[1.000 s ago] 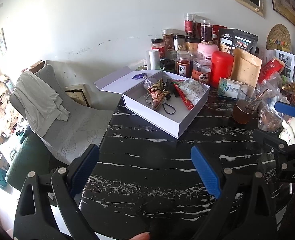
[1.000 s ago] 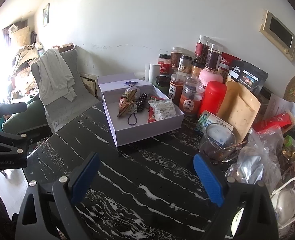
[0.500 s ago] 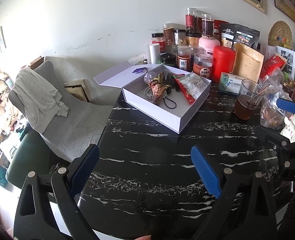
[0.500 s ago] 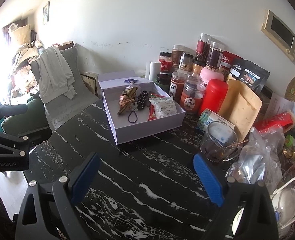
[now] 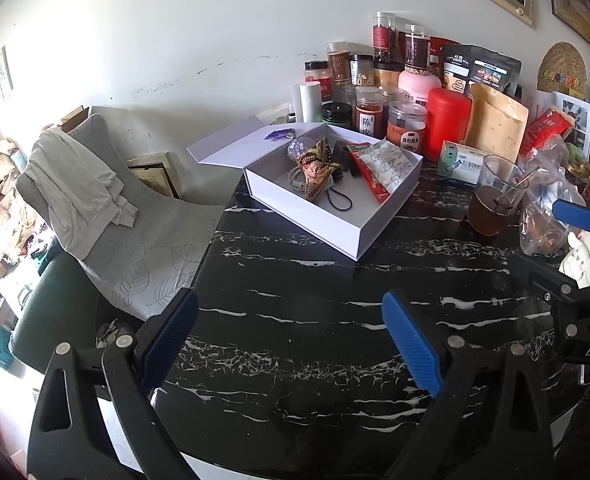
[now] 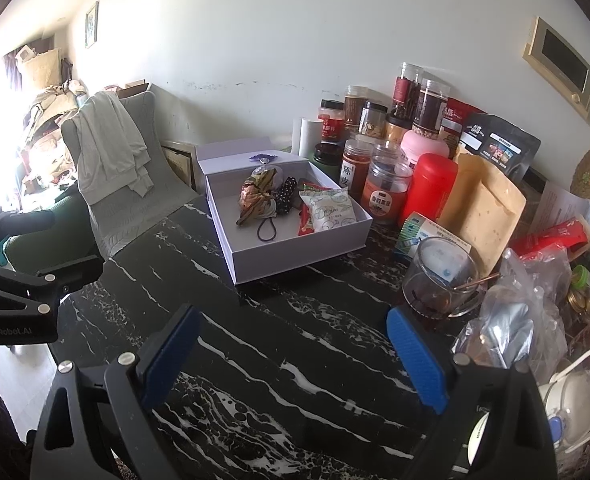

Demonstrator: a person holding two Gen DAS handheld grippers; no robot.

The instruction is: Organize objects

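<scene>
Nearest the cameras, the left claw (image 5: 291,332) stands wide apart and holds nothing, poised above the bare black marble tabletop (image 5: 295,280); the right claw (image 6: 291,340) is likewise spread wide and empty, over the same dark stretch (each shows at the edge of the other's view, so they sit side by side, near the front edge of the tabletop); both point forward and a little down toward the far clutter.

Beyond the bare stretch lies the white box (image 6: 295,256), its lid (image 5: 231,148) folded open behind it; inside rest a crumpled wrapper bundle (image 6: 255,196), a black hair tie (image 6: 268,229), a dark dotted item (image 6: 287,194), a red sachet (image 6: 305,216) and a white snack packet (image 6: 329,210); so the gathering looks largely done, and my guess is that the step in hand is a pause between picks, or the approach to shutting the lid.

To the right of the box stands a glass of dark drink (image 6: 439,280) with a stirrer in it, and beside that some clear plastic bags (image 6: 523,320); farther back, jars (image 6: 387,192), a red canister (image 6: 431,188) and a tan pouch (image 6: 483,208) crowd against the wall.

The next move probably calls for reaching across the open tabletop, either to the lid's far edge or to a loose item on the right; the glass sits near that path and could tip.
</scene>
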